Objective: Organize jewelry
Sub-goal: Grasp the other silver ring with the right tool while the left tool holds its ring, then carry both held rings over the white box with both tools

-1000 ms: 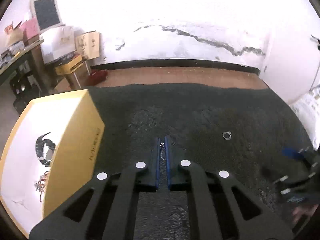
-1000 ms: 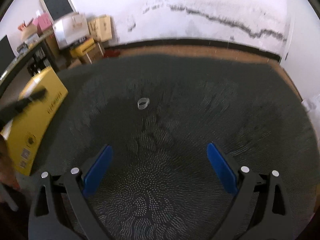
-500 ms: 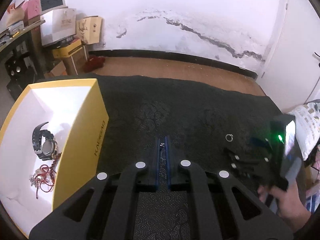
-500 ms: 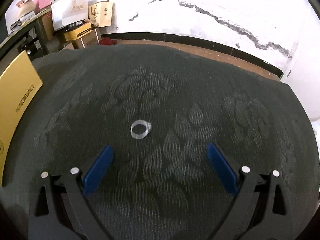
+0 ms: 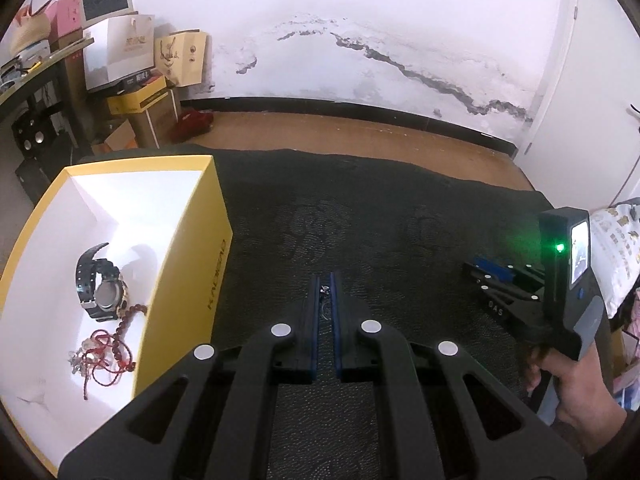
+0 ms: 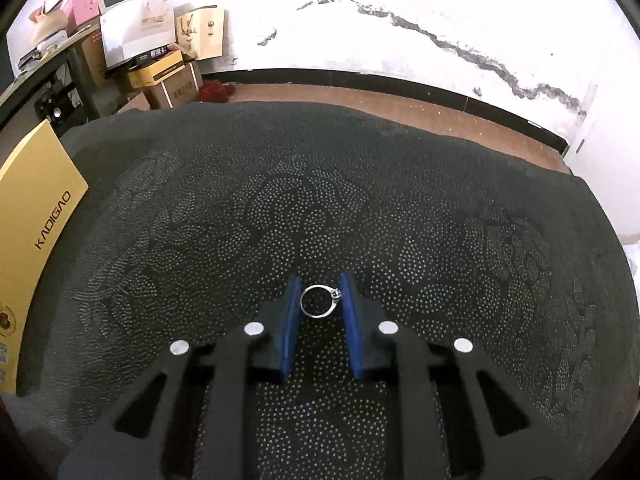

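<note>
My left gripper (image 5: 325,280) is shut on a small silver earring (image 5: 325,300) and holds it above the dark cloth, just right of the open yellow box (image 5: 188,248). The box holds a black watch (image 5: 96,280) and a red bead string (image 5: 108,356). My right gripper (image 6: 320,280) has its blue pads closed against a silver ring (image 6: 318,301) that lies on the dark cloth (image 6: 320,200). The right gripper also shows in the left wrist view (image 5: 486,274), low on the cloth at the right.
The yellow box side (image 6: 36,232) stands at the left of the right wrist view. Beyond the cloth's far edge are a wooden floor (image 5: 340,136), a cracked white wall, and stacked cardboard boxes (image 5: 140,80) at the back left.
My right gripper moved forward over the ring and closed its jaws on it. My left gripper rose and shifted, still shut on the earring, so more of the box's inside shows.
</note>
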`<state>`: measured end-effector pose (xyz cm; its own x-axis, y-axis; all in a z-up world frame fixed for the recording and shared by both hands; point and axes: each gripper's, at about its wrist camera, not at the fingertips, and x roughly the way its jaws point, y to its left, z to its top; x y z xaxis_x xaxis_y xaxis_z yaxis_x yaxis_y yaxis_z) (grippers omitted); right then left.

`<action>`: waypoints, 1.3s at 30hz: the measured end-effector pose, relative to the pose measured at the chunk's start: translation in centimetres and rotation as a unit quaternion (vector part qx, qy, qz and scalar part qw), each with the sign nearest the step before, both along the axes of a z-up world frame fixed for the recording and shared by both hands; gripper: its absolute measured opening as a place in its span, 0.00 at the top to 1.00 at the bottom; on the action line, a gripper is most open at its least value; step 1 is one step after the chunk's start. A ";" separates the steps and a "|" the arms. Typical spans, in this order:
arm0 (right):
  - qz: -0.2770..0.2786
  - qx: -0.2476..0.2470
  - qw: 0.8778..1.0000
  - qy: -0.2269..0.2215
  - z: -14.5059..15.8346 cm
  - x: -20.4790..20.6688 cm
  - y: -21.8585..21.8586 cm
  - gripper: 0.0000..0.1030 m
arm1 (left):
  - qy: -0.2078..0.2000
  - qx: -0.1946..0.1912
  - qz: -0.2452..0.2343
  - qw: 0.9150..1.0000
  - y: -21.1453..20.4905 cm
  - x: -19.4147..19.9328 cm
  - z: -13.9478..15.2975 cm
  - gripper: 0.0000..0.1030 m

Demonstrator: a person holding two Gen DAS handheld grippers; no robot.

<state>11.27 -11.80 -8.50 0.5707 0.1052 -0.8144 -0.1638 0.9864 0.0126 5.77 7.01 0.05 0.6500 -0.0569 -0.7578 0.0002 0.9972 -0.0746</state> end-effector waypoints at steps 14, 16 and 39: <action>0.024 0.034 0.997 -0.062 10.2 -5.0 3.3 0.79 | -0.056 0.008 0.021 0.998 4.2 -3.0 6.0 0.95; 0.037 0.038 0.996 -0.071 11.4 -6.1 4.6 0.79 | -0.062 0.011 0.031 0.998 5.7 -3.7 6.6 0.95; 0.180 0.045 0.979 -0.087 18.1 -13.0 26.8 0.79 | 0.023 0.026 0.129 0.991 21.5 -5.5 0.2 0.95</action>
